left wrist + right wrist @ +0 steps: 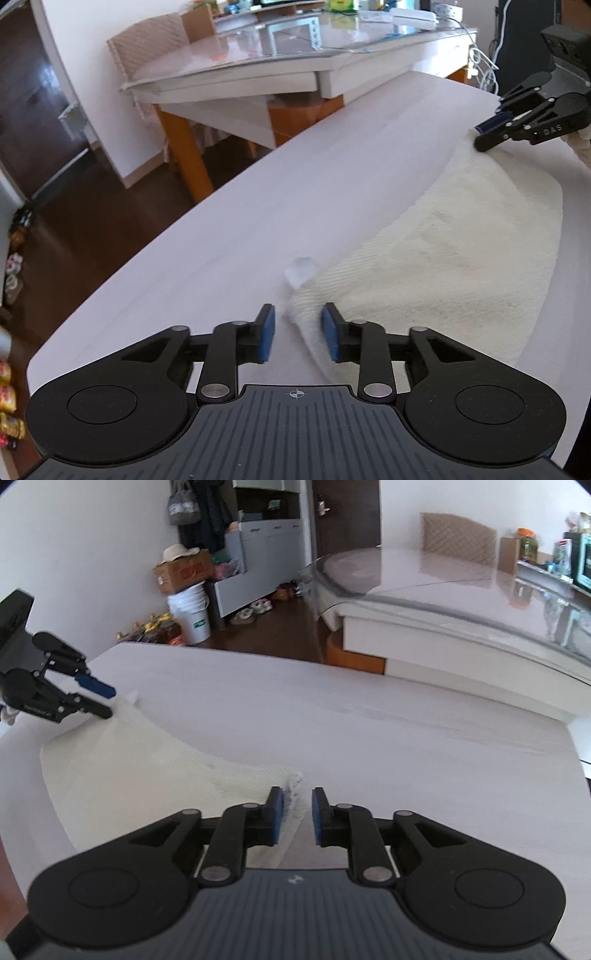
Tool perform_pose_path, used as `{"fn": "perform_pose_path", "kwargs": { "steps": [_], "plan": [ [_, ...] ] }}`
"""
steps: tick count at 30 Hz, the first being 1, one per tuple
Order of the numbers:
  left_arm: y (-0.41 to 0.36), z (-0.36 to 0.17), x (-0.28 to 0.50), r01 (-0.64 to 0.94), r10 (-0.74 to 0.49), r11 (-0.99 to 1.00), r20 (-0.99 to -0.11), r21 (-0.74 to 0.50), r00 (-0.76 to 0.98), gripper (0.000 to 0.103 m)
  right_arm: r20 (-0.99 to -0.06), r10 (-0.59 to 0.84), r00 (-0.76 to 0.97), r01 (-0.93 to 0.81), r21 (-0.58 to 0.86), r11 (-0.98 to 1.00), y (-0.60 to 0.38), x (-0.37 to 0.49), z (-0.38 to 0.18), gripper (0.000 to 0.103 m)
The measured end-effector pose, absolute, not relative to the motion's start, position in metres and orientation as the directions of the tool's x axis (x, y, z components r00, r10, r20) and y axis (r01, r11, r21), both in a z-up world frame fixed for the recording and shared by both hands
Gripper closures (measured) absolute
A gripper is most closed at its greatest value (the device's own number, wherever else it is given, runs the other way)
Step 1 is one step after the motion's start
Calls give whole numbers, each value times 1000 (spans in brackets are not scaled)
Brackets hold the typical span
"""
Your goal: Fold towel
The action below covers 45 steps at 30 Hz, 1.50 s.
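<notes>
Grippers L (298, 332) & R (297, 814) tilted down at towel (461, 236) corners, jaws released.

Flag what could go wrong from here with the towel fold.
1. The cream towel lies folded on the white table, but both hand-held grippers are open with corners between the pads. Pulling back could drag the top layer and undo the fold.
2. The left hand-held gripper sits low at the corner by the white tag; it may snag the edge.
3. At the right hand-held gripper the corner looks bunched, so the edges may be misaligned.
</notes>
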<state>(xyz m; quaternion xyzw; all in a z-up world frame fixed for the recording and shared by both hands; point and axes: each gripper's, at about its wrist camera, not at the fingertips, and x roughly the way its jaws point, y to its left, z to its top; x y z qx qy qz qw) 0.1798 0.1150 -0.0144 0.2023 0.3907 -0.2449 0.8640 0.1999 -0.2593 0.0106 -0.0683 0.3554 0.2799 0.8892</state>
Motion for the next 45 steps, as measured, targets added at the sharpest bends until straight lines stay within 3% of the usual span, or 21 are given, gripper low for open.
{"fn": "perform_pose_path", "kwargs": {
  "steps": [3, 10, 21, 25, 30, 32, 35, 40, 42, 44, 45],
  "plan": [
    [127, -11, 175, 552, -253, 820, -767, 154, 590, 60, -655, 445, 611, -536, 71, 841, -259, 192, 17, 76],
    [145, -2, 151, 508, -227, 847, -756, 158, 614, 62, -605, 451, 656, -549, 28, 835, -238, 153, 37, 76],
    [149, 2, 104, 524, -258, 842, -756, 130, 602, 59, -593, 602, 535, -701, 87, 708, -158, 103, 31, 76],
    [159, 4, 91, 510, -249, 850, -753, 131, 609, 58, -619, 609, 497, -791, -35, 610, -92, 87, 22, 77],
    [175, 7, 78, 488, -245, 863, -740, 128, 626, 44, -659, 582, 476, -839, -142, 525, -39, 81, 16, 77],
    [185, 8, 72, 474, -246, 873, -733, 118, 635, 27, -675, 550, 491, -846, -218, 487, -18, 78, 12, 77],
    [197, 9, 66, 463, -256, 880, -720, 103, 646, 12, -682, 523, 511, -843, -280, 459, -2, 75, 8, 77],
    [214, 8, 59, 429, -260, 900, -697, 77, 669, 10, -681, 452, 576, -812, -412, 414, 25, 72, -3, 77],
    [217, 8, 56, 424, -259, 903, -692, 74, 673, 8, -669, 433, 604, -795, -468, 386, 31, 70, -9, 82],
    [216, 8, 50, 432, -257, 898, -688, 90, 679, 7, -667, 421, 614, -788, -500, 358, 36, 67, -15, 97],
    [215, 7, 48, 438, -257, 893, -686, 100, 681, 7, -663, 424, 617, -786, -509, 349, 37, 66, -17, 97]
  ]
}}
